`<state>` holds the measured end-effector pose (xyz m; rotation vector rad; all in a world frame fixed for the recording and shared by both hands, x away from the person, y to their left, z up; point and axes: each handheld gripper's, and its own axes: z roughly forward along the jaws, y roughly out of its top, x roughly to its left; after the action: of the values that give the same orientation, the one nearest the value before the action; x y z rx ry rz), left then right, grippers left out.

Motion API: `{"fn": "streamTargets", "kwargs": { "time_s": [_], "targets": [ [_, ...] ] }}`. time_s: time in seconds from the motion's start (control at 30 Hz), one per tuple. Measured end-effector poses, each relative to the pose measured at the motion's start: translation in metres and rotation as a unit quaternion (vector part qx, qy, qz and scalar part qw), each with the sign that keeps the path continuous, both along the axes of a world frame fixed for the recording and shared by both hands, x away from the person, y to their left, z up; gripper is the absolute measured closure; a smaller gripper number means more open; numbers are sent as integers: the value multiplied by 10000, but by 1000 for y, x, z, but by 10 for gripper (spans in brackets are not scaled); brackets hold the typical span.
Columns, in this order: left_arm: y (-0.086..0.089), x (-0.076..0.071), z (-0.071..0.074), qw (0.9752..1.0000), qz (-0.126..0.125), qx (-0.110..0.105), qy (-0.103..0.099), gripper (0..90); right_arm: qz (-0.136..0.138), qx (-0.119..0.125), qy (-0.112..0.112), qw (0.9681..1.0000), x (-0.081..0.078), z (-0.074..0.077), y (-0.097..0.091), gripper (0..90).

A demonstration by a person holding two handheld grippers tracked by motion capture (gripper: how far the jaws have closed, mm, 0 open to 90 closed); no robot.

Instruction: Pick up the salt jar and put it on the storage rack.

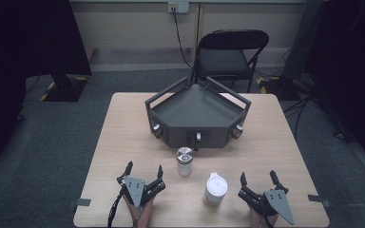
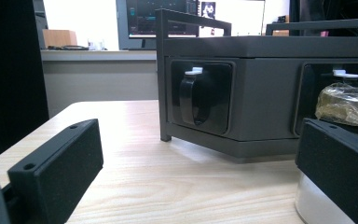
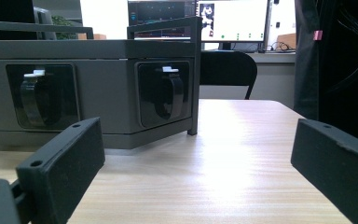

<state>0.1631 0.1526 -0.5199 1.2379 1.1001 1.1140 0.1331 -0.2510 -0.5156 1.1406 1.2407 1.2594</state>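
A small glass jar with a metal lid (image 1: 184, 160) stands on the wooden table (image 1: 123, 137), in front of a dark grey angular box (image 1: 197, 107) that has knobs on its front faces. A white-lidded container (image 1: 216, 188) stands near the front edge. My left gripper (image 1: 145, 167) rests open at the front left, a little left of the jar. My right gripper (image 1: 257, 175) rests open to the right of the white container. In the left gripper view the jar (image 2: 347, 105) sits just beyond the right jaw, and the gripper (image 2: 200, 140) holds nothing. The right gripper (image 3: 198, 144) is also holding nothing.
The box (image 2: 261, 84) has black knobs (image 2: 193, 100) set in recesses and a raised rail around its top; it shows again in the right gripper view (image 3: 98, 51). A black folding chair (image 1: 230, 52) stands behind the table. Dark stands flank the room. Bare tabletop lies to either side of the box.
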Motion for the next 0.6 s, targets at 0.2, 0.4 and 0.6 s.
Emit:
{"fn": "streamTargets", "kwargs": {
  "time_s": [0.2, 0.4, 0.6],
  "targets": [
    [3, 0, 0, 10000, -75, -2, -1, 0, -1, 1, 0, 10000, 0, 0, 0, 13],
    [2, 2, 4, 9998, -145, -79, 106, 0, -2, -1, 0, 10000, 0, 0, 0, 13],
    [1, 1, 12, 9995, -282, -101, 26, 0, -4, -1, 0, 10000, 0, 0, 0, 13]
  ]
}}
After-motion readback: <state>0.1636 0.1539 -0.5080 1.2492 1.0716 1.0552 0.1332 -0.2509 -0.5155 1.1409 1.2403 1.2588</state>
